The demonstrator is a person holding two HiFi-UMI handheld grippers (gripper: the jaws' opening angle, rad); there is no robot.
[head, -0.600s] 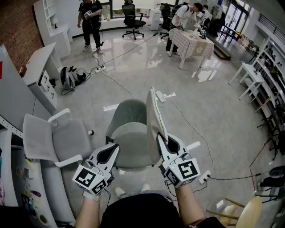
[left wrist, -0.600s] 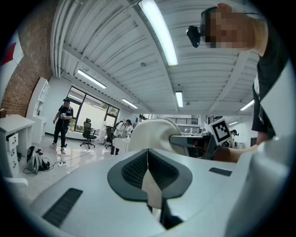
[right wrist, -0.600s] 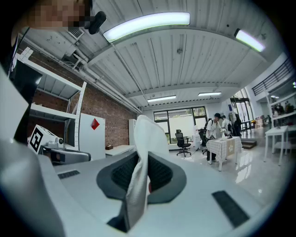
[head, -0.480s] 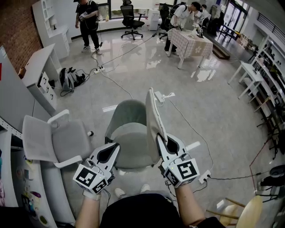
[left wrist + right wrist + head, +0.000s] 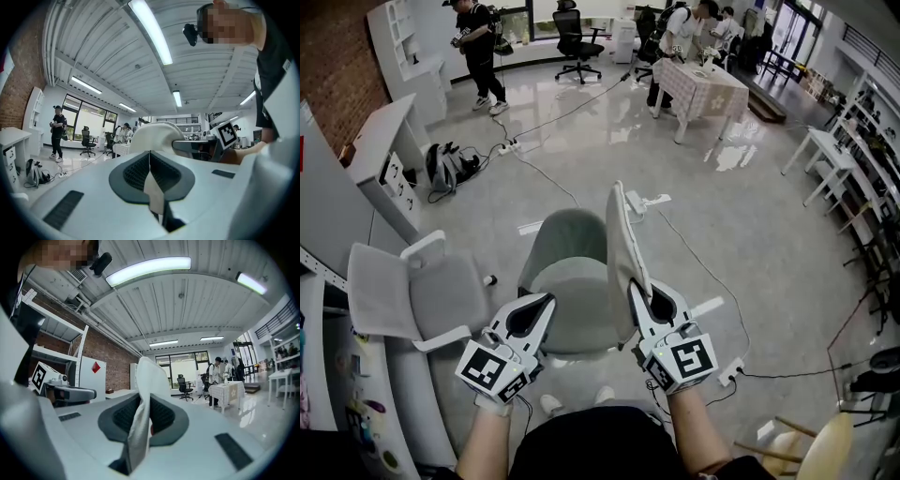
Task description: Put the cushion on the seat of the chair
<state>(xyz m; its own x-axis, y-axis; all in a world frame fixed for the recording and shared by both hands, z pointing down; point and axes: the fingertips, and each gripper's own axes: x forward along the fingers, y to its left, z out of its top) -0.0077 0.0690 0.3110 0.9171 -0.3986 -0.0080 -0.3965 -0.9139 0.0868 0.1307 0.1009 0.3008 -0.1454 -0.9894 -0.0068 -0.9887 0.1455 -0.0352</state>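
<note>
Over the seat of the grey padded swivel chair (image 5: pixel 567 305) my right tongs (image 5: pixel 639 292) pinch the near edge of the pale beige flat fabric cushion (image 5: pixel 622 244); it stands upright at the right side of the seat; my left tongs (image 5: pixel 542 306) are pressed together on nothing, over the seat's front left.

One cushion (image 5: pixel 622 246), two grippers (image 5: pixel 542 305) (image 5: pixel 636 291), one checked tablecloth (image 5: pixel 705 90)

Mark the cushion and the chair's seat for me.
cushion (image 5: pixel 621 246), head view, middle of its upright side.
seat (image 5: pixel 577 309), head view, bare middle of the grey pad.
</note>
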